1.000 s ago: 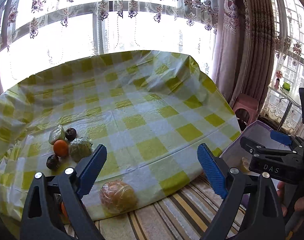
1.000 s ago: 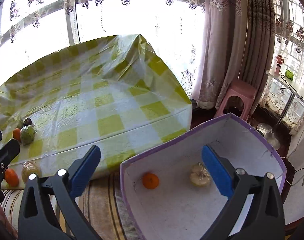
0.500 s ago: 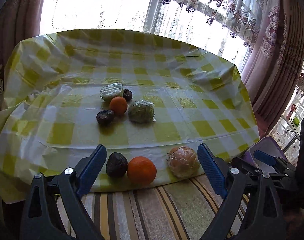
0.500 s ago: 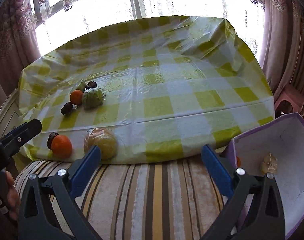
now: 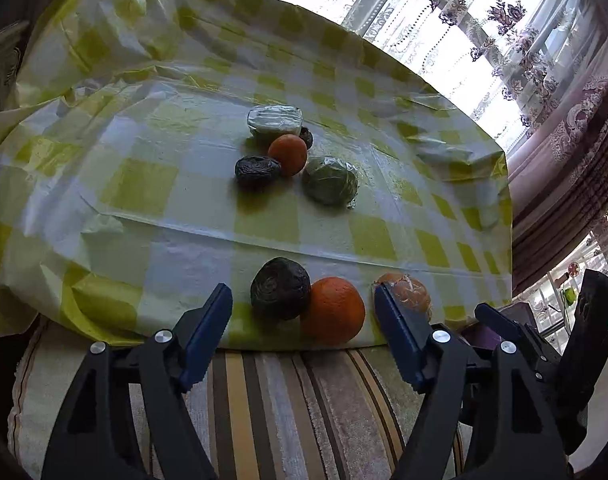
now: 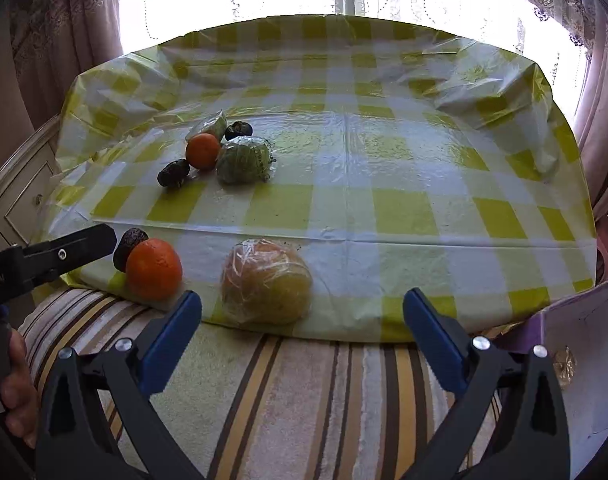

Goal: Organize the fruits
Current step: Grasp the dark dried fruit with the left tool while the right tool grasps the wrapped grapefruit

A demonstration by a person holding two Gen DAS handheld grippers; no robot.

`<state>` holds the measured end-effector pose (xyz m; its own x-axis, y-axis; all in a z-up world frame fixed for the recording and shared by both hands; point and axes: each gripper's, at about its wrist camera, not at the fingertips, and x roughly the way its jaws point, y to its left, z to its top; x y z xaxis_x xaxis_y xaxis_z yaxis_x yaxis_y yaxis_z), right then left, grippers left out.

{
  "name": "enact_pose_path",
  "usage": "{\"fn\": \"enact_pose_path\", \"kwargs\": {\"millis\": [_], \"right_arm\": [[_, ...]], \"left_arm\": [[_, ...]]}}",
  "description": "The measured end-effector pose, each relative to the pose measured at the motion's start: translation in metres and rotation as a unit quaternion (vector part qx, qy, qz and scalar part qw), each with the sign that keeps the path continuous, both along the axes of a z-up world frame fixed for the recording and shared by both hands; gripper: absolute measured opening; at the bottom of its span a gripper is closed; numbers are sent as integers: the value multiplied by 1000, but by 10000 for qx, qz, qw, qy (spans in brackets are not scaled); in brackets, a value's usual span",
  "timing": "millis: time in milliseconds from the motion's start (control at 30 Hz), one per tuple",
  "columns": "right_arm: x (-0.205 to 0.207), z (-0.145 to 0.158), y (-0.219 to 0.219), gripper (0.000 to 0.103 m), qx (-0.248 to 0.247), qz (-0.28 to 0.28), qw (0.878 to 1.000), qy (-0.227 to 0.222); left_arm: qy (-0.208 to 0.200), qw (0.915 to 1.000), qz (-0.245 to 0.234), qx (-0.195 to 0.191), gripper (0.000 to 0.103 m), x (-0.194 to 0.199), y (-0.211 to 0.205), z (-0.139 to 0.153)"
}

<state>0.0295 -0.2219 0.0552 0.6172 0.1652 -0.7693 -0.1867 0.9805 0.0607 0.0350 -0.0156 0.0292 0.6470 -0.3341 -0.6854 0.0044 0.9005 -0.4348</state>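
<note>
With the left tongs (image 5: 300, 316) spread but just narrowing on nothing before the near orange (image 5: 333, 310) and dark fruit (image 5: 280, 288) at the surface (image 5: 264, 232) edge, and the right tongs (image 6: 302, 316) spread before the wrapped fruit (image 6: 266, 282), each should centre on one fruit, probably squeezing gently.

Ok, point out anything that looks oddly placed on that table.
Three fruits sit right at the near table edge: a dark fruit, an orange and a wrapped fruit. They could roll off; the other four cluster safely further in.
</note>
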Motion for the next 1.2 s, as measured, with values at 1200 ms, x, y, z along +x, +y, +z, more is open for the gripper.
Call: {"fn": "enact_pose_path", "kwargs": {"millis": [1200], "right_arm": [[32,-22,24,62,160,384,9982,435]], "left_arm": [[577,9927,207,-1037,37,28,21,-27]]}}
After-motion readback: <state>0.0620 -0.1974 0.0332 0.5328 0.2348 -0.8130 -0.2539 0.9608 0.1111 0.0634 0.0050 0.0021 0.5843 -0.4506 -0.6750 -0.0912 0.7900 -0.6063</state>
